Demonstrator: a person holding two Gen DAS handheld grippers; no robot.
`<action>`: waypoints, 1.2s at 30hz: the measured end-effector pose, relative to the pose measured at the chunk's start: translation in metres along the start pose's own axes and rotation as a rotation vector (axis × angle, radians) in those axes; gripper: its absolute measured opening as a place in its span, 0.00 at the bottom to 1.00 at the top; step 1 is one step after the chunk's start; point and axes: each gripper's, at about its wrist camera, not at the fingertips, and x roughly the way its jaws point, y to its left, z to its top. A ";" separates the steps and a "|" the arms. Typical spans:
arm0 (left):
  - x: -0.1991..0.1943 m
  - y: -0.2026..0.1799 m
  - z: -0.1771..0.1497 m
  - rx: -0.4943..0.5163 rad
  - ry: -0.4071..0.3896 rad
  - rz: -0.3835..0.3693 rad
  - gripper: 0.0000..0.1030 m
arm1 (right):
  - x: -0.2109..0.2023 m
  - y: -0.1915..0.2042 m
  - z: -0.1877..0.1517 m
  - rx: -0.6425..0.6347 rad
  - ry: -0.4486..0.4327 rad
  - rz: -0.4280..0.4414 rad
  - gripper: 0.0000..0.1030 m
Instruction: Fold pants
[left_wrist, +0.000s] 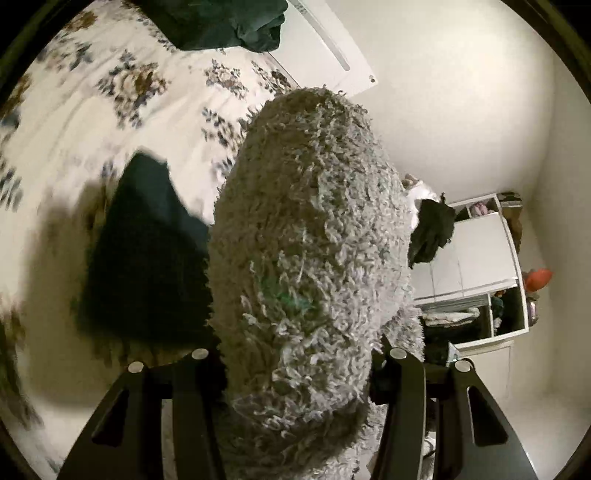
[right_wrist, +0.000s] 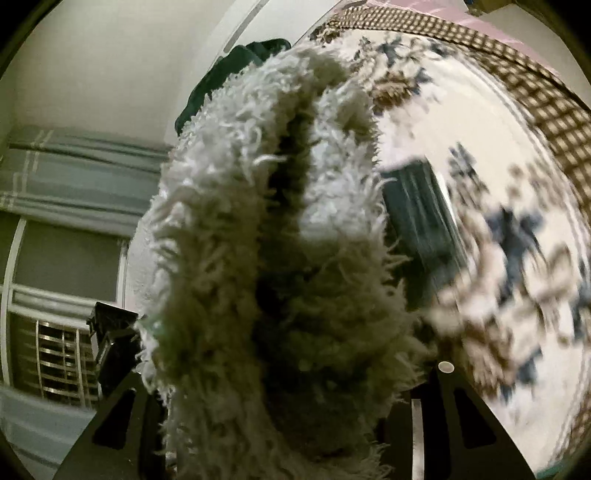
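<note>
The shaggy grey-white fleece pants are grasped by both tongs and held up above the white floral-printed bedspread: the left gripper is clenched on one bunch, the right gripper on a doubled edge. No finished fold can be seen, so the task is judged barely begun, with laying flat and folding left. A dark green folded garment lies on the bedspread below, where it could get in the way
</note>
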 end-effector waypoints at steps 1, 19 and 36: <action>0.007 0.011 0.013 -0.002 0.005 0.004 0.47 | 0.015 0.002 0.013 0.004 0.001 -0.002 0.41; 0.038 0.065 0.028 0.197 0.003 0.496 0.85 | 0.138 0.003 0.097 -0.068 0.083 -0.368 1.00; -0.020 -0.065 -0.097 0.497 -0.169 0.788 0.88 | 0.015 0.153 -0.042 -0.428 -0.278 -0.788 1.00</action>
